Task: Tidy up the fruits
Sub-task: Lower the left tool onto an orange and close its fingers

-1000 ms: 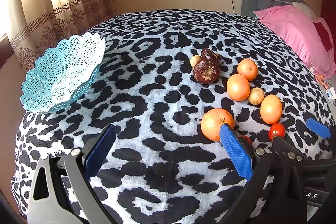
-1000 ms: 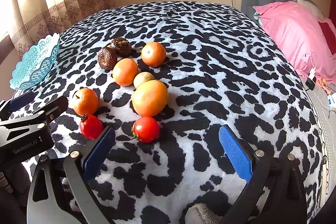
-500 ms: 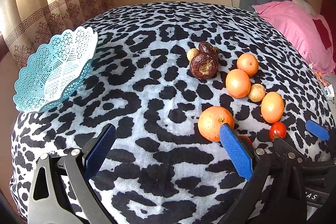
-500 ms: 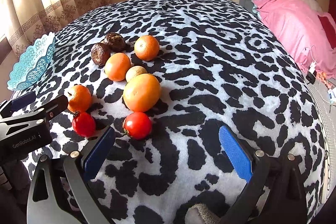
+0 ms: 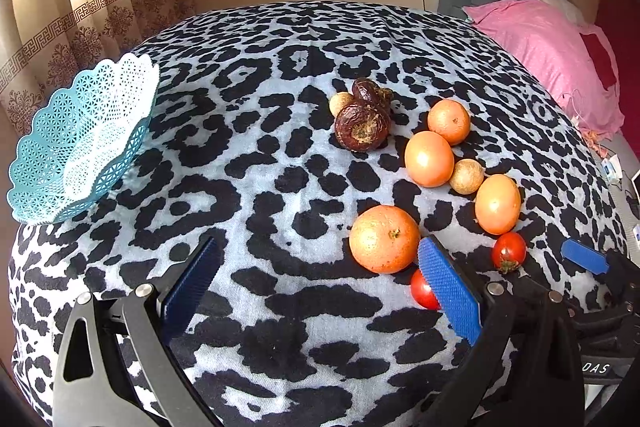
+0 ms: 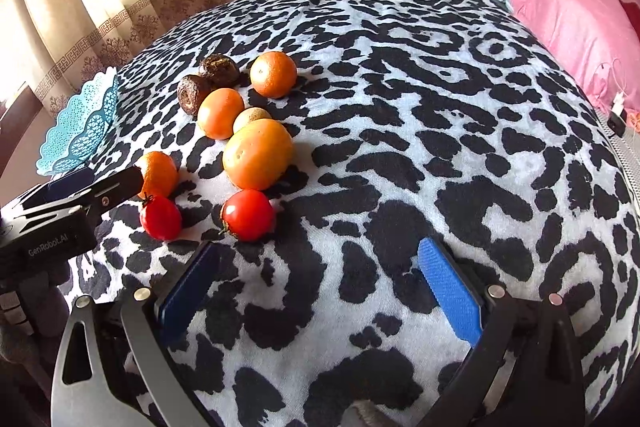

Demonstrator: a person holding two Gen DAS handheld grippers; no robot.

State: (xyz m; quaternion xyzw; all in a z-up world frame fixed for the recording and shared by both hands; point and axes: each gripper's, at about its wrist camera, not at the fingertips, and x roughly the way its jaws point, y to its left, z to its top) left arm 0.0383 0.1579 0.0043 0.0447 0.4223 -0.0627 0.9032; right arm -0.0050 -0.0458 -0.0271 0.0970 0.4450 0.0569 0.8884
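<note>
A: Item: fruit. Where is it?

B: Loose on the leopard-print cover (image 5: pixel 256 195): oranges, two tomatoes, dark fruits. Basket (image 5: pixel 80 143) empty, well apart at the cover's left edge.

A: Your grippers?

B: Left gripper (image 5: pixel 316 283) fingers wide, holding nothing; right gripper (image 6: pixel 316 283) likewise.

A: Step?

B: Approach, I judge. Nothing is picked yet. Next, you centre your jaws around one fruit, perhaps the near tomato (image 6: pixel 248 215), before closing.

A: Change?

B: Since a second ago both views have drawn closer; fruit unmoved.
</note>
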